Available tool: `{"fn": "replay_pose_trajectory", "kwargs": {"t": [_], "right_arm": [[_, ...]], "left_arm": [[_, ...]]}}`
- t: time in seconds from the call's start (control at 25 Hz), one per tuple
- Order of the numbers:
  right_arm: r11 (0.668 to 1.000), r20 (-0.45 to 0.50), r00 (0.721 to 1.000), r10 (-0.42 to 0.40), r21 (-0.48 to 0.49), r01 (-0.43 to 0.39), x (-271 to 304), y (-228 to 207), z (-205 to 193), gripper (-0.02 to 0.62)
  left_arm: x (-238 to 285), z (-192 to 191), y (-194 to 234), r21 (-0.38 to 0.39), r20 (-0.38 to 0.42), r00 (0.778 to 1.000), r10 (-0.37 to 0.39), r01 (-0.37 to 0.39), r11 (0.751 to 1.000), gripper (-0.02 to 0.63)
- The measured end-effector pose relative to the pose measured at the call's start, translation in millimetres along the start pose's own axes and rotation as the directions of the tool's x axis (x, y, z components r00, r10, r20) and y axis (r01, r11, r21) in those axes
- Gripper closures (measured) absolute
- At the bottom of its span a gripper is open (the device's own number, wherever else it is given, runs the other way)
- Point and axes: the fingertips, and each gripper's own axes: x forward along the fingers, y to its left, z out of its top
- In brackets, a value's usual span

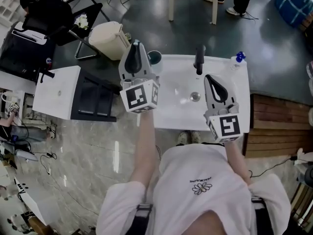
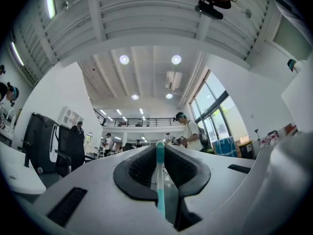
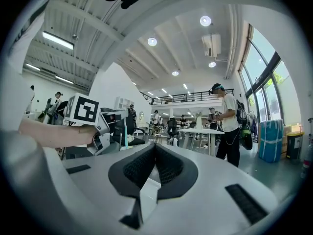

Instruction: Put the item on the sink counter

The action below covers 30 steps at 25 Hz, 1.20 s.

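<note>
Left gripper view shows the left gripper [image 2: 160,148] pinching a slim teal-and-white plastic stick [image 2: 160,182] above the white sink counter's [image 1: 172,112] left end; best lowered flat before release. Right gripper [image 3: 154,148] is pressed together, empty.

Round ceiling lights [image 2: 124,59] and tall windows [image 3: 261,77] brighten both gripper views, heavily bowed with black corners; the head view is dim, its glossy floor [image 1: 115,153] glaring.
</note>
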Motion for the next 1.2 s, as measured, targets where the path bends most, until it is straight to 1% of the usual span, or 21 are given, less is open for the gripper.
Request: {"fn": "replay_pose_trajectory", "kwargs": {"t": [0.32, 0.6, 0.76, 1.04, 1.2], "right_arm": [[1.0, -0.039, 0.999, -0.03, 0.003, 0.031, -5, -9, -13, 0.583], [1.0, -0.064, 0.998, -0.017, -0.004, 0.017, -3, -9, -27, 0.584], [1.0, -0.076, 0.997, -0.009, -0.009, 0.008, -4, -9, -30, 0.583], [1.0, -0.085, 0.996, -0.003, -0.002, 0.002, -5, -9, -33, 0.583], [1.0, -0.101, 0.995, -0.005, 0.009, 0.006, -7, -10, -41, 0.584]], "left_arm": [[16, -50, 9, -0.056, -0.072, 0.997, -0.011, 0.007, 0.998, 0.546], [16, -94, 2, -0.039, -0.139, 0.99, -0.03, 0.025, 0.999, 0.545], [12, -114, 4, -0.047, -0.181, 0.983, -0.013, 0.004, 0.999, 0.546], [10, -137, 1, -0.022, -0.237, 0.971, -0.016, 0.011, 1.0, 0.545], [7, -151, -1, -0.025, -0.261, 0.965, -0.017, 0.011, 1.0, 0.545]]}}
